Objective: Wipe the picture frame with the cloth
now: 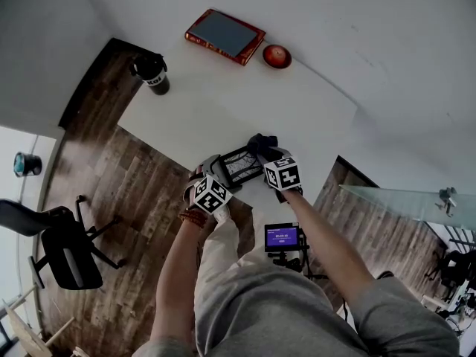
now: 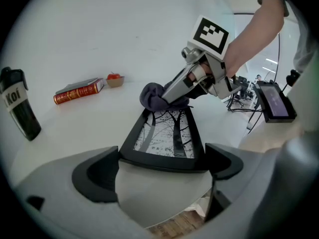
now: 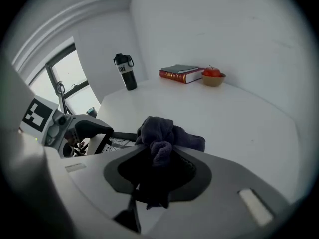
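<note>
Obs.: the black-rimmed picture frame with a bare-tree print [image 2: 167, 138] sat at the near edge of the white counter [image 1: 297, 103], lower centre of the head view. Whether it lay flat or was tipped up a little, I could not tell.

Left hand-held gripper [image 2: 164, 169]: its jaws were pressed in on the two ends of the frame's near rail, one pad at each corner. Likely purpose: to pin the frame so it would not skid under the wipe.

Right hand-held gripper [image 3: 157, 171]: its jaws were pinched on a bunched dark grey cloth [image 3: 159, 136], and a wad stuck out past the tips. In the left gripper view, that wad touched the frame's far rail, at the top of the print. The protruding bunch probably kept the hard jaws off the glass.

Judgement: wiping appeared under way at the far end, and most of the glass was not yet covered by the cloth.

Background: a red hardback book [image 1: 224, 36] and a black bottle [image 1: 152, 73] stood well apart from the work, in the upper part of the head view.
</note>
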Demonstrator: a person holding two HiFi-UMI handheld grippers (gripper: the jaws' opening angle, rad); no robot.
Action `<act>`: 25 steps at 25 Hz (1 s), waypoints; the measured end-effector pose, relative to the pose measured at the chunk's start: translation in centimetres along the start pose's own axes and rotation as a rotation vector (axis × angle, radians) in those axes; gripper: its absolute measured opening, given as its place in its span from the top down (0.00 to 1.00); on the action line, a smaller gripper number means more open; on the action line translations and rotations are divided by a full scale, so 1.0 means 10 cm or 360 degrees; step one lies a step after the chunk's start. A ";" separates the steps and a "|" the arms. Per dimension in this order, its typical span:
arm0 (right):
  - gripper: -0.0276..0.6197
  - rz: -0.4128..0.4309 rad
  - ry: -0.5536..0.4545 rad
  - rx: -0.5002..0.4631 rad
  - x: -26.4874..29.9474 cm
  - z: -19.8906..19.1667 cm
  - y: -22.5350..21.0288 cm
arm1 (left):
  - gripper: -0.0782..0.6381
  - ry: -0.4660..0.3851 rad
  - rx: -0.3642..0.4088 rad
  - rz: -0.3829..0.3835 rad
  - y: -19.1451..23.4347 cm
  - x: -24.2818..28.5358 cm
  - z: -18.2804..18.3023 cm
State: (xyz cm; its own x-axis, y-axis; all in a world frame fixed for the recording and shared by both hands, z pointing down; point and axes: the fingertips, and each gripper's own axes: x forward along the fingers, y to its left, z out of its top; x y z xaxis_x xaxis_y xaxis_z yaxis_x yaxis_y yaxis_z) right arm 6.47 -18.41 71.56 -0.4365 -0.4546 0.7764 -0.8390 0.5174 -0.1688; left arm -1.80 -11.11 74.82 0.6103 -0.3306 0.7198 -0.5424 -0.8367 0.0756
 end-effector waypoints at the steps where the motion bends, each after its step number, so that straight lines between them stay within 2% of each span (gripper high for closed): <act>1: 0.76 -0.0005 -0.0005 0.0017 0.00 0.00 0.01 | 0.14 0.0001 0.0001 0.0000 0.00 0.00 0.00; 7: 0.77 -0.0043 -0.0002 0.0031 0.00 0.00 0.06 | 0.14 -0.0002 0.0000 0.0002 0.01 0.00 0.00; 10: 0.77 0.0036 0.0014 0.0017 0.00 -0.03 0.18 | 0.14 -0.0003 0.0003 0.0002 0.00 0.00 0.00; 13: 0.77 0.0156 0.0103 -0.0086 0.07 -0.11 0.43 | 0.14 0.0003 0.0001 0.0003 0.01 0.00 0.00; 15: 0.77 0.0144 0.0122 -0.0100 0.10 -0.13 0.49 | 0.14 0.0002 -0.0001 0.0001 0.00 0.01 0.00; 18: 0.77 0.0163 0.0109 -0.0006 0.12 -0.12 0.54 | 0.14 0.0000 0.0003 0.0002 0.01 0.00 0.00; 22: 0.77 0.0302 0.0116 0.0135 0.15 -0.09 0.69 | 0.14 0.0004 0.0001 0.0003 0.00 0.01 0.00; 25: 0.78 0.0406 0.0134 0.0149 0.18 -0.09 0.89 | 0.14 0.0004 0.0001 0.0003 0.00 0.01 0.00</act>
State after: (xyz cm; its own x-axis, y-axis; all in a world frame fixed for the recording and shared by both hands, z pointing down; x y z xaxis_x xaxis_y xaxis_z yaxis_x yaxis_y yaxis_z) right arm -1.45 -13.96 71.99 -0.6118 -0.2544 0.7490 -0.7337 0.5364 -0.4172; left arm -1.75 -11.10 74.86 0.6079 -0.3311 0.7217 -0.5430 -0.8365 0.0736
